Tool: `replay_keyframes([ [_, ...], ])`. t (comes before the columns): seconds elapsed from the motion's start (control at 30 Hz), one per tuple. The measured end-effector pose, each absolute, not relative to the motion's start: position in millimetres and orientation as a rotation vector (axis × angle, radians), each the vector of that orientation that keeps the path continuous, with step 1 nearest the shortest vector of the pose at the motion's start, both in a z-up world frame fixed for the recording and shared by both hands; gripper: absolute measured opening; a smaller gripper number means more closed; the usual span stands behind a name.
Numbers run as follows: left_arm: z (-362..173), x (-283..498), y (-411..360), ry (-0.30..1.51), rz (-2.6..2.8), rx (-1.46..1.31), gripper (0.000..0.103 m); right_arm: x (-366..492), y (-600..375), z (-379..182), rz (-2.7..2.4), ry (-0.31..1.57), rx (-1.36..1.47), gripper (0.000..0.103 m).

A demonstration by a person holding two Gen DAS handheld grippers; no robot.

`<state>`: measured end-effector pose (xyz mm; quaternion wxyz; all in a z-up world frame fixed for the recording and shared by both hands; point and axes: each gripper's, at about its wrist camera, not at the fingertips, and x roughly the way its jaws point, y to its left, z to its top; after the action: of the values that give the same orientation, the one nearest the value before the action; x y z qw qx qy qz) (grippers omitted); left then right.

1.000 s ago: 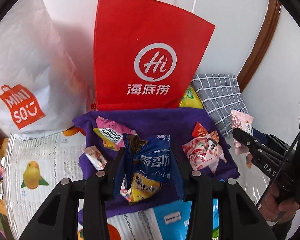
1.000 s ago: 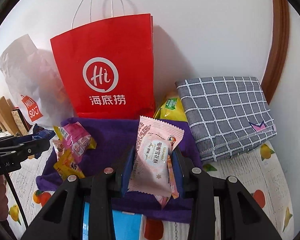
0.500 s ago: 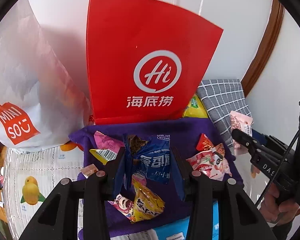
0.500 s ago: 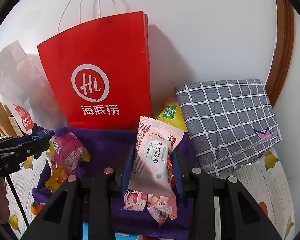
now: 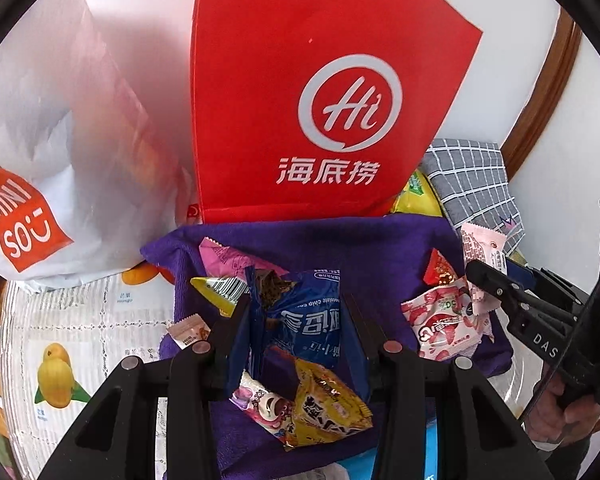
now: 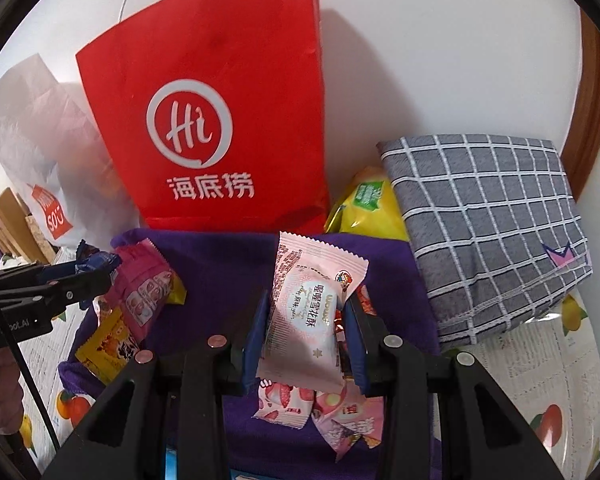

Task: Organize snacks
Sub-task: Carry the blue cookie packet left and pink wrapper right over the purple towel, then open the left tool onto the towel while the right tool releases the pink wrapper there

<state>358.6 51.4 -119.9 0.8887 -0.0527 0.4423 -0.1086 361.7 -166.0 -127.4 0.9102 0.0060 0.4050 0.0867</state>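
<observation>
My left gripper [image 5: 296,320] is clamped on a blue snack packet [image 5: 300,316], its top torn open, held above the purple cloth [image 5: 380,248]; my right gripper [image 6: 306,332] is clamped on a pale pink snack packet [image 6: 308,316], upright between the pads, also above the cloth; loose snacks lie on the cloth: a yellow packet [image 5: 328,408] and a pink bear-print one [image 5: 260,400] under the left gripper, a red-and-white strawberry packet [image 5: 444,324] to its right, a magenta packet [image 6: 144,288] at the cloth's left; a red paper bag [image 6: 220,120] stands behind the cloth against the wall; white Miniso bag [image 5: 60,160] left of it; grey checked cloth [image 6: 488,232] on the right.
</observation>
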Motion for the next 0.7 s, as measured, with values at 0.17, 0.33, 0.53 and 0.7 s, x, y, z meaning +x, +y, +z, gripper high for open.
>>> replay_keyframes([
  [0.17,-126.9,361.2,50.9,0.941,-0.219,-0.103,0.04,360.7,-155.0,-137.0,0.215,0.851,-0.018,0.037],
  [0.33,-134.2,365.0,50.8,0.964,-0.216,-0.108,0.04,362.2,-146.3,-151.0,0.244,0.89,-0.032,0.037],
  [0.53,-137.6,368.0,47.3,0.973,-0.225,-0.106,0.04,365.8,-143.2,-165.4,0.25,0.927,-0.051,0.037],
  [0.7,-137.8,366.7,40.0,0.968,-0.254,-0.101,0.04,367.5,-144.5,-167.1,0.229,0.934,-0.073,0.037],
])
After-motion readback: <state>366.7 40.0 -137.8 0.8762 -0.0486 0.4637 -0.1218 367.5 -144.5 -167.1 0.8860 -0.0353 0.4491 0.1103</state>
